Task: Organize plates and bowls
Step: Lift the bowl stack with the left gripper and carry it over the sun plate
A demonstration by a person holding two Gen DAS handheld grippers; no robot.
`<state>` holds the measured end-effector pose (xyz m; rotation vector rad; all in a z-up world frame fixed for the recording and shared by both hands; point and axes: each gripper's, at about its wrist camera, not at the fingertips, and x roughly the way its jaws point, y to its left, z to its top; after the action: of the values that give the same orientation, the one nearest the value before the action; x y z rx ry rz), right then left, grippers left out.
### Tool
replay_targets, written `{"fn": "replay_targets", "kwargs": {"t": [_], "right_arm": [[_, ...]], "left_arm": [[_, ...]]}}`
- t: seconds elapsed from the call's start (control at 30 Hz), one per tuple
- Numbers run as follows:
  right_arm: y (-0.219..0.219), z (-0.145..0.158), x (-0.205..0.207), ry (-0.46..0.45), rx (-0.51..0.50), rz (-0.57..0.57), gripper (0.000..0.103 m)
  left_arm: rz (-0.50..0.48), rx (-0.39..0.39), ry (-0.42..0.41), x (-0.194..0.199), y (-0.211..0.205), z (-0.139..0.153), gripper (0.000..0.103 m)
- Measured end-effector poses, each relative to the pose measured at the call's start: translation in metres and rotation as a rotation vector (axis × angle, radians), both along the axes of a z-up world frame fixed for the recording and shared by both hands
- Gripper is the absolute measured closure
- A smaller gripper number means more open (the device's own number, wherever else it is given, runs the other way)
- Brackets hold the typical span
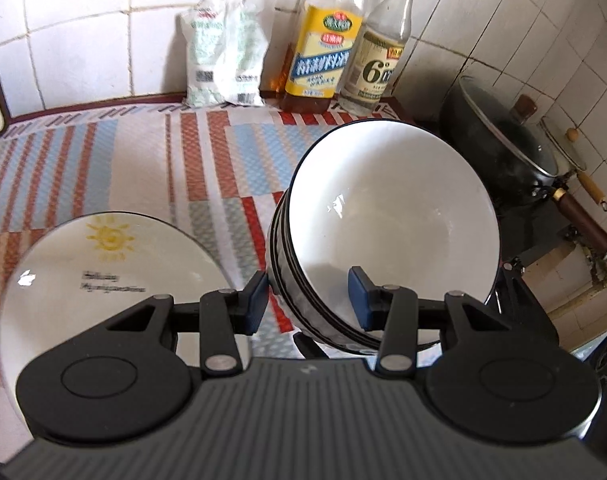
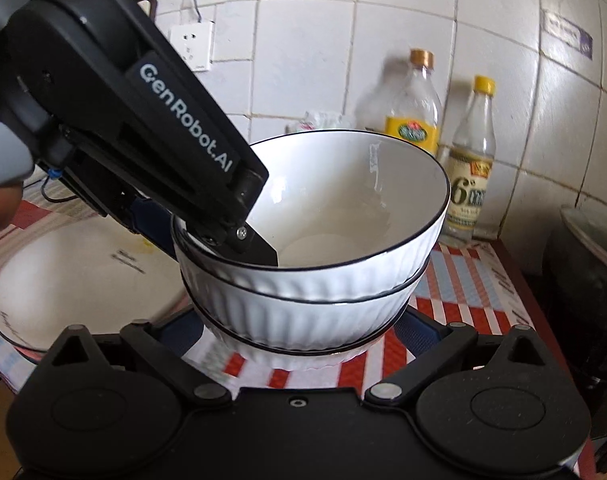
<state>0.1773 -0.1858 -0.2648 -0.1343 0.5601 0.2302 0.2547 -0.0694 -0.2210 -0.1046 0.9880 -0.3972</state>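
The left gripper (image 1: 309,300) has its jaws partly closed across the near wall of the stack of white ribbed ceramic bowls with thin black rims (image 1: 383,240): one blue pad (image 1: 255,304) bears on the outer wall and the other sits inside the top bowl. In the right wrist view the right gripper (image 2: 299,332) cradles the same stack of bowls (image 2: 311,280) low down, with a blue pad partly visible at each side of the lower bowl; whether those pads press on the bowl or only flank it cannot be told, since the bowl hides the contact points. At least three rims are nested, and the stack appears tilted and clear of the red, blue and white checked table mat (image 1: 143,152), though blur hides the underside. For this carry, keep both hands moving together and level the stack before travel, because a pinch on one wall alone lets nested bowls slip or rock. Avoid squeezing harder; glazed ceramic is slick and brittle. To the left of the bowls, flat on the mat, lies a white round plate printed with a yellow sun and dark lettering (image 1: 103,272). Against the white tiled wall (image 1: 83,20) stand a plastic bag (image 1: 223,52), a yellow-labelled oil bottle (image 1: 323,56) and a clear vinegar bottle with a yellow cap (image 1: 387,52); a dark lidded pan (image 1: 503,148) sits to the right.
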Motion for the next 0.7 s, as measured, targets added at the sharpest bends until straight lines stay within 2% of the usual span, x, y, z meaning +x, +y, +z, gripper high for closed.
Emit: {"fn": "replay_targets", "kwargs": {"t": [0.4, 0.7], "right_arm": [[0.089, 0.039, -0.017, 0.033, 0.021, 0.028, 0.000], [0.144, 0.032, -0.004, 0.079, 0.028, 0.024, 0.000]], "left_arm": [[0.006, 0.031, 0.043, -0.020, 0.097, 0.037, 0.062], [-0.031, 0.040, 0.096, -0.012, 0.148, 0.023, 0.062]]}}
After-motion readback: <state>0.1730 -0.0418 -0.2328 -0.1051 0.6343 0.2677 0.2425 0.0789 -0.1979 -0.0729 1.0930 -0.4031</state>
